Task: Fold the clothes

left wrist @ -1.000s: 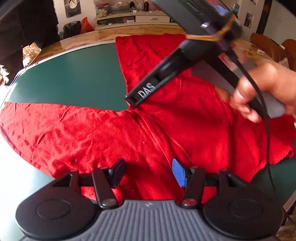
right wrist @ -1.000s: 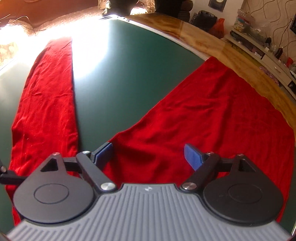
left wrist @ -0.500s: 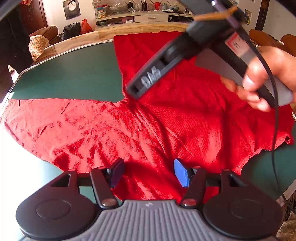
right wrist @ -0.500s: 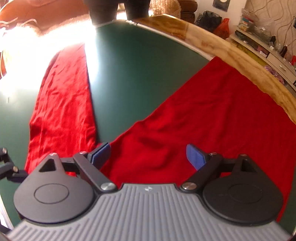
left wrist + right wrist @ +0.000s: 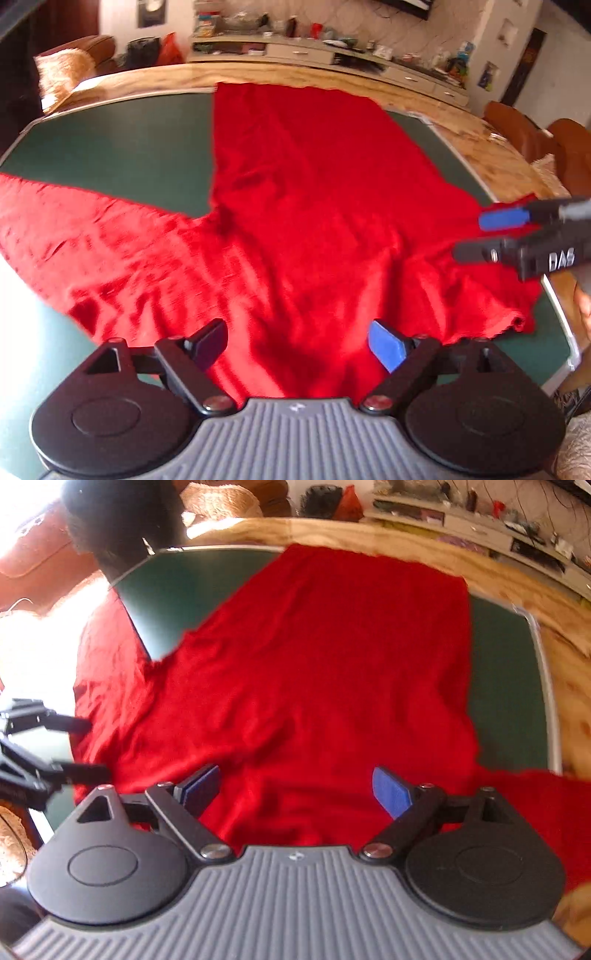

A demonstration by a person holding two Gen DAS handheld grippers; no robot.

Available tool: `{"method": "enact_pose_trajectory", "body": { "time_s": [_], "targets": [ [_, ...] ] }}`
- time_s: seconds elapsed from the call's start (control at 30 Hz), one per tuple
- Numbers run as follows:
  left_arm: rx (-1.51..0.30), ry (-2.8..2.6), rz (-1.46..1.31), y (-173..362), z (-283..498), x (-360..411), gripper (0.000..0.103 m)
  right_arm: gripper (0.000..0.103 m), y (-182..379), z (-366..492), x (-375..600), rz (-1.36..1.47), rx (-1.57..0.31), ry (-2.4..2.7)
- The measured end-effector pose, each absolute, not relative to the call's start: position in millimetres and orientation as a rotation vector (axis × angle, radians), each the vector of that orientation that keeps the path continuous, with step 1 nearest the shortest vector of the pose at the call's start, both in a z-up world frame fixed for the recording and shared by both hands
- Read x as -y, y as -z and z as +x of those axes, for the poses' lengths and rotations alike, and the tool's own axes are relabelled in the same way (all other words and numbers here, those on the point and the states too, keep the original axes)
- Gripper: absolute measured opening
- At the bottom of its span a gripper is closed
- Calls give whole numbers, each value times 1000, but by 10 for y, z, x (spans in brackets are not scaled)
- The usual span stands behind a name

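Item: red garment [image 5: 314, 206], spread flat on green table mat [image 5: 122, 155], one sleeve stretched out far left of the left gripper [image 5: 301, 341]. Cloth lies under and ahead of both claws.
Left gripper: jaws spreading wider, nothing pinched; red cloth shows below the gap.
Right gripper [image 5: 295, 790]: fingers spread, nothing between the pads; poised above the garment's near part, mat edge to its right. From the left wrist view it sits far right, at the garment's edge.
Surround: wooden table rim [image 5: 476, 136] beyond the mat
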State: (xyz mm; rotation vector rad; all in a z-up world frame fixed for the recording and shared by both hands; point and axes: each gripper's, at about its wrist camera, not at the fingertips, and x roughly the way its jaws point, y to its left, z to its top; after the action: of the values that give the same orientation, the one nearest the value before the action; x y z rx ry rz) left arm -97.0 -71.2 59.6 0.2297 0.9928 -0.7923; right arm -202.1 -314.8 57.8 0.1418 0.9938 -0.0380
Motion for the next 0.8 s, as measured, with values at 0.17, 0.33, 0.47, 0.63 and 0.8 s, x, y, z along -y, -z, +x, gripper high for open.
{"method": "enact_pose_trajectory", "body": {
  "time_s": [0.17, 0.33, 0.47, 0.63, 0.8],
  "targets": [
    [-985, 853, 310, -668, -1298, 912, 88, 97, -513, -2439, 3334, 136, -1044, 130],
    [-989, 902, 377, -711, -1539, 831, 88, 97, -702, -2940, 3199, 39, -938, 44],
    [-955, 952, 457, -732, -1648, 655, 84, 93, -623, -3092, 2906, -120, -939, -54],
    [-932, 1039, 497, -730, -1734, 576, 83, 37, -450, -3073, 2691, -258, -978, -107],
    [-929, 1057, 523, -638, -1749, 690, 77, 33, -333, -3108, 2598, -348, -984, -98]
  ]
}}
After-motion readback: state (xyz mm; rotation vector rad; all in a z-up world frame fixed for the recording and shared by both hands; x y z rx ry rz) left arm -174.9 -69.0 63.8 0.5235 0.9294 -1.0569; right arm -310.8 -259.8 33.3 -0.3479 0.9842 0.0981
